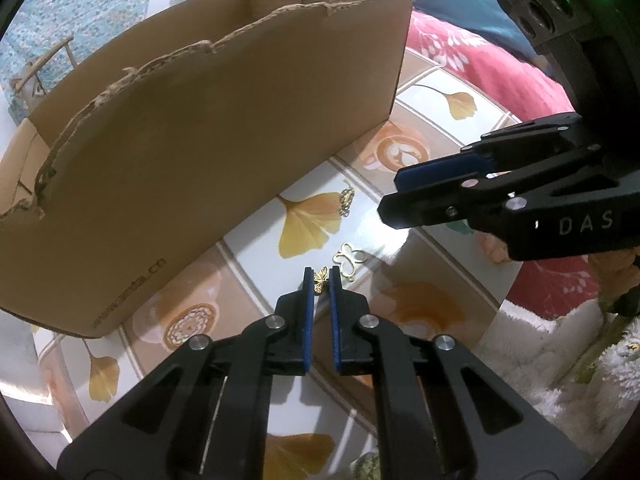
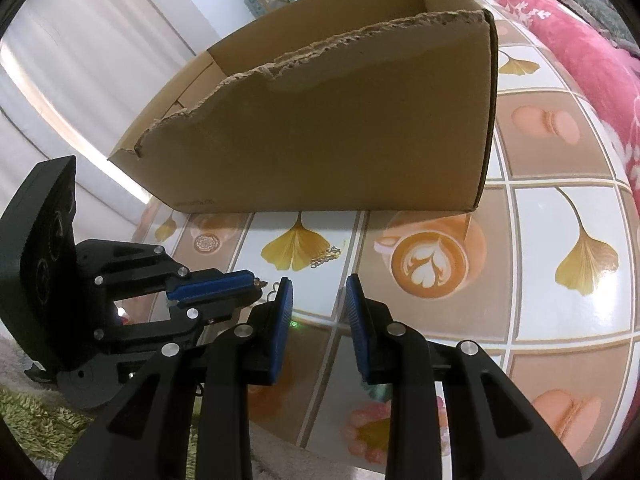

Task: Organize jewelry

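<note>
My left gripper (image 1: pixel 321 278) is shut on a small gold butterfly charm (image 1: pixel 321 281), pinched at the very tips of its blue pads just above the table (image 1: pixel 256 264). A larger gold butterfly outline piece (image 1: pixel 350 258) lies just beyond the tips, to their right. A short gold chain (image 1: pixel 346 201) (image 2: pixel 326 258) lies farther out, near the cardboard box (image 1: pixel 224 128) (image 2: pixel 340 132). My right gripper (image 2: pixel 319 284) (image 1: pixel 394 196) hovers open over the table with nothing between its pads. In the right wrist view the left gripper (image 2: pixel 256 285) comes in from the left with the charm (image 2: pixel 263 281) at its tip.
The open box has a torn upper edge and fills the far side of the round table, whose cloth (image 2: pixel 560 300) shows ginkgo leaves and coffee cups. A red floral blanket (image 1: pixel 492 64) lies to the right. Fluffy white (image 1: pixel 540 352) and green (image 2: pixel 36 420) rugs lie below the table edge.
</note>
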Demonstrator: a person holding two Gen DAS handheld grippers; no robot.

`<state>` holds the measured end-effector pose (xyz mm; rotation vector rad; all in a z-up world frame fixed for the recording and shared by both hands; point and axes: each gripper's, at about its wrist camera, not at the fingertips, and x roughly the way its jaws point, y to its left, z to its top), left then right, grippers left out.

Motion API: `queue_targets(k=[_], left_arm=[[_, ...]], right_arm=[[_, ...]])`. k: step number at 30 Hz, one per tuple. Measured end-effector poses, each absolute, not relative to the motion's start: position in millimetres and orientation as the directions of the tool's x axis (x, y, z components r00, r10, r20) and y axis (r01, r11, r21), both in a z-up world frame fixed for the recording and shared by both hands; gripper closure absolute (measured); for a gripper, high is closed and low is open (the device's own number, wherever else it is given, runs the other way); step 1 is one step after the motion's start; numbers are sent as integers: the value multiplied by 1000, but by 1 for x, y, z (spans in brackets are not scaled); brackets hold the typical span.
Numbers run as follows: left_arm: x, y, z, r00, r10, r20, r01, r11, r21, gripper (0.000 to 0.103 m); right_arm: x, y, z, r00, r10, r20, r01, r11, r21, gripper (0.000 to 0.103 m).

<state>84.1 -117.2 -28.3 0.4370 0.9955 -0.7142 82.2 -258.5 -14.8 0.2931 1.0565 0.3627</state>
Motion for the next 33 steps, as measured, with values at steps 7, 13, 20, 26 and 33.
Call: queue_targets(k=[7,13,20,26,33], left_arm=[[89,-95,-28,369,-307,-878,668,744,21,97],[91,-83,-27,370,-304,-878,642,766,5,97],[93,-79,-26,368,-313,-876,644,765,-2,97],[93,-78,-27,366,-318,-874,643,766,-9,97],[94,-78,-26,366,-319,-874,642,767,-11,97]], right_arm=[[83,-243,-14,432,419,-799,-191,908,373,76],[85,-222,-18,416,389,-822,-214,920,327,75],[82,-197,-19,444,291,-848,-254,948,192,75],[78,-184,-21,458,233,-858,-254,959,125,75],[77,-182,-22,467,203,-861,-231,967,103,82]])
